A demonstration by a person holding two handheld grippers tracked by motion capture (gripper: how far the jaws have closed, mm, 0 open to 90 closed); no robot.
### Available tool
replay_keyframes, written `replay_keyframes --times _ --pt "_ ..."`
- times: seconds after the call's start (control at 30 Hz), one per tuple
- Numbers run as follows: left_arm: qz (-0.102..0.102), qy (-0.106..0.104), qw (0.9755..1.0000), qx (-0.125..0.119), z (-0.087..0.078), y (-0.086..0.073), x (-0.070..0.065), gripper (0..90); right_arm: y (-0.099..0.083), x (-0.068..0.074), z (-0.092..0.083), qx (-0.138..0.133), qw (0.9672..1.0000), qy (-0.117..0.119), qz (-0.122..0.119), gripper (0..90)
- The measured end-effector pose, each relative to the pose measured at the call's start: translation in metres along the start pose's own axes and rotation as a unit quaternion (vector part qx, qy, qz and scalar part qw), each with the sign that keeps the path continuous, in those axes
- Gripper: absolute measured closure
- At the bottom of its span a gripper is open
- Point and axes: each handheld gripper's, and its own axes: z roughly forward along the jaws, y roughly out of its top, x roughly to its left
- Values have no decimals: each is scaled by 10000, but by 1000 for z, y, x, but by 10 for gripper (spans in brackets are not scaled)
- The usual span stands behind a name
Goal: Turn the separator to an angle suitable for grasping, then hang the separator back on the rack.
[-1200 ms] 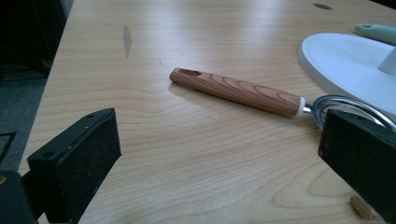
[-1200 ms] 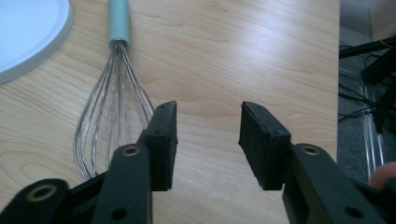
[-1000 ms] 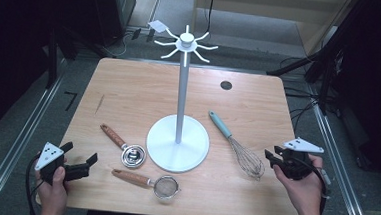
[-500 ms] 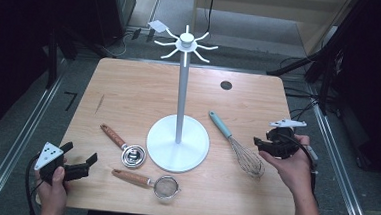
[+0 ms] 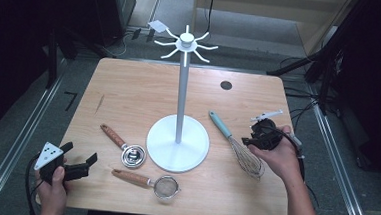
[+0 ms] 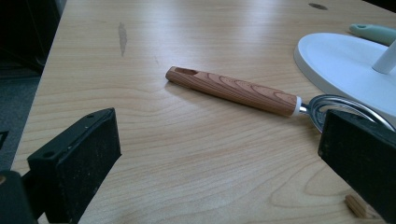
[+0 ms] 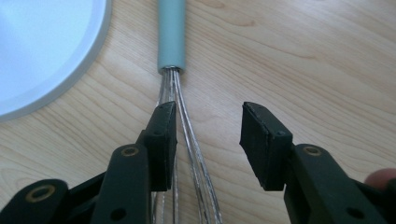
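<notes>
Whisk (image 5: 240,149) lies flat on the desk (image 5: 129,91) just right of the white stand's base (image 5: 178,143) — teal handle aimed up-left, wires toward the person. Right hand-held gripper (image 5: 255,137) hovers over the wires, jaws just been closing, not clenched yet; left hand-held gripper (image 5: 77,164) is released.

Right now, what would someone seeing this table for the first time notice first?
The tall white hook stand rising from its round base at the middle of the wooden table stands out first, its hooks bare. Next is the right gripper, jaws apart and just closing, over the wires of the teal-handled whisk lying right of the base. At the front left lie two wooden-handled tools, a measuring cup and a small strainer.
</notes>
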Motion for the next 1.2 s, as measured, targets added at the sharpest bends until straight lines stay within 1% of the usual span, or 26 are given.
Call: replay_keyframes --times 0.03,0.07,0.1,0.13,0.3,0.37,0.43,0.67,0.73,0.77,0.9,0.93,1.0,1.03,1.13,1.2 --pt "-6 -3 10000 6 0 0 0 0 2 0 2 54 9999 71 62 577" --pt "-19 -5 10000 2 0 0 0 0 4 0 3 91 9999 118 71 578" --pt "-21 -3 10000 4 0 0 0 0 5 1 5 125 9998 121 33 582" --pt "-27 -3 10000 18 0 0 1 0 8 3 8 214 9997 81 -17 585" --pt "-21 1 10000 7 0 0 0 0 14 6 12 342 9993 120 -27 576" --pt "-28 5 10000 -6 0 0 0 0 18 6 14 408 9991 122 -71 572" --pt "-31 12 10000 -12 0 0 0 0 21 7 16 459 9989 136 -22 572" --pt "-42 0 10000 7 0 0 0 0 30 10 24 651 9978 132 -63 569" --pt "-63 -4 10000 2 0 0 1 0 32 11 25 691 9975 171 -23 570" --pt "-76 -7 10000 4 0 0 1 0 34 11 25 766 9969 167 -17 570" --pt "-74 -12 10000 13 0 0 1 0 39 15 29 923 9955 200 22 581" --pt "-77 -14 10000 18 0 0 1 0 41 16 31 952 9953 199 -16 584" --pt "-85 -21 10000 15 0 0 1 0 42 17 32 960 9952 213 -1 586" --pt "-86 -19 10000 10 0 0 1 0 46 20 35 1008 9947 203 -25 588" --pt "-74 -12 10000 6 0 0 1 0 50 23 39 1069 9941 165 -58 596" --pt "-77 -12 10000 8 0 0 1 0 53 25 43 1136 9935 70 -45 614"
